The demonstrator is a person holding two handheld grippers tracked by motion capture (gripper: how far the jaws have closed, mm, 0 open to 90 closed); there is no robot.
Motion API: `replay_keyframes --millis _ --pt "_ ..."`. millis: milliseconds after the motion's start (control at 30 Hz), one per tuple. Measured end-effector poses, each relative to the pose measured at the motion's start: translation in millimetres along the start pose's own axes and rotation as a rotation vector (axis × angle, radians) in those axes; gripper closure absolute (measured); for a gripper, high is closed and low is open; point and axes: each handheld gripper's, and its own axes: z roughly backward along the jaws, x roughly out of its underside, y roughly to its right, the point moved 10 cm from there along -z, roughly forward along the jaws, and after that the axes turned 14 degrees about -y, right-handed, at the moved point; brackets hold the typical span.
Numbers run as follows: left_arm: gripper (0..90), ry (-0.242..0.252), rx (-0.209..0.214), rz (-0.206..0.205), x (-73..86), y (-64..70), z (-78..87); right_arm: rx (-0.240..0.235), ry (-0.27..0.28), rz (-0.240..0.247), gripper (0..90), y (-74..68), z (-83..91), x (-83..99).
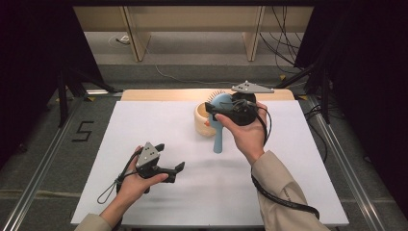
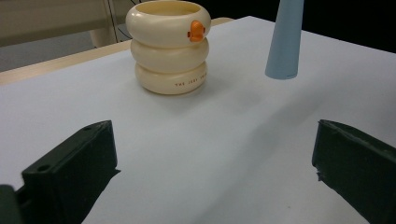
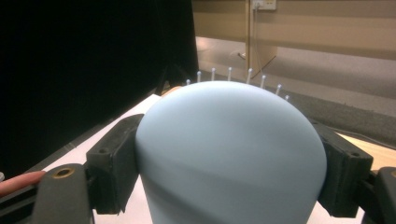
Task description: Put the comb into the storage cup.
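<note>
Two black grippers work over the white table [image 1: 159, 211]: the left gripper [image 1: 169, 159], near the front edge, hovers released with jaws wide apart. Farther back, the right gripper [image 1: 210, 109] grasps the rounded head of a pale-blue plastic hairbrush [image 1: 219, 126], handle hanging down, beside a cream ringed plastic cup [image 1: 202, 120] near the far edge.
</note>
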Motion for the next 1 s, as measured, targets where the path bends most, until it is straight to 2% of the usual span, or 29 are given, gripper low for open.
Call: replay_keyframes --millis 567,1000 --pt "0.0 -0.003 -0.025 -0.005 2.7 -6.3 -0.7 0.03 0.042 0.014 22.1 6.9 5.9 -10.7" --pt "0.0 -0.008 -0.024 -0.002 4.4 -7.0 -1.9 0.051 0.058 0.02 22.1 12.3 9.5 -19.8"
